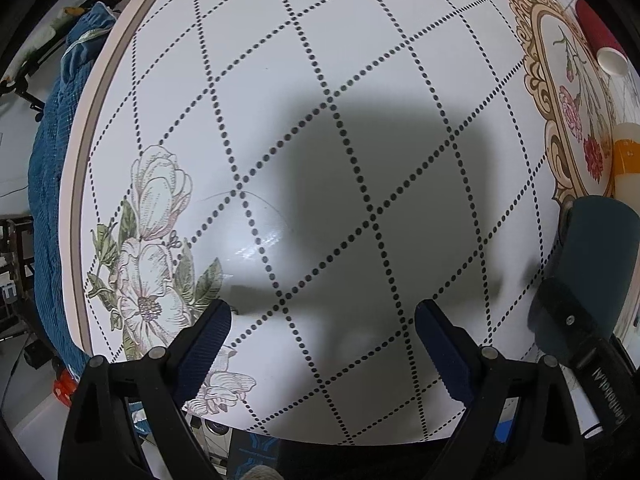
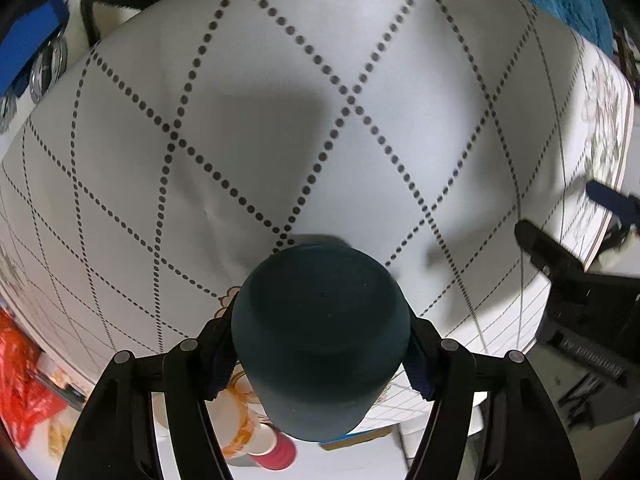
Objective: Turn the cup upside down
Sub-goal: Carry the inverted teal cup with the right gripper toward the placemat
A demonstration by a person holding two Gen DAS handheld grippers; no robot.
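Note:
A dark teal cup [image 2: 320, 340] sits between my right gripper's fingers, its flat base turned toward the camera, held above the white dotted tablecloth [image 2: 280, 120]. My right gripper [image 2: 320, 356] is shut on its sides. In the left wrist view the same cup [image 1: 596, 248] shows at the right edge, with the right gripper's finger [image 1: 560, 320] against it. My left gripper [image 1: 322, 344] is open and empty, low over the tablecloth [image 1: 320, 80] near its front edge.
A red paper cup [image 1: 600, 40] lies at the far right, beside an orange-and-white cup [image 1: 628, 156]. A blue cloth [image 1: 56, 160] hangs past the table's left edge. A red bag [image 2: 24, 384] lies below the table. The left gripper [image 2: 568, 256] shows at the right.

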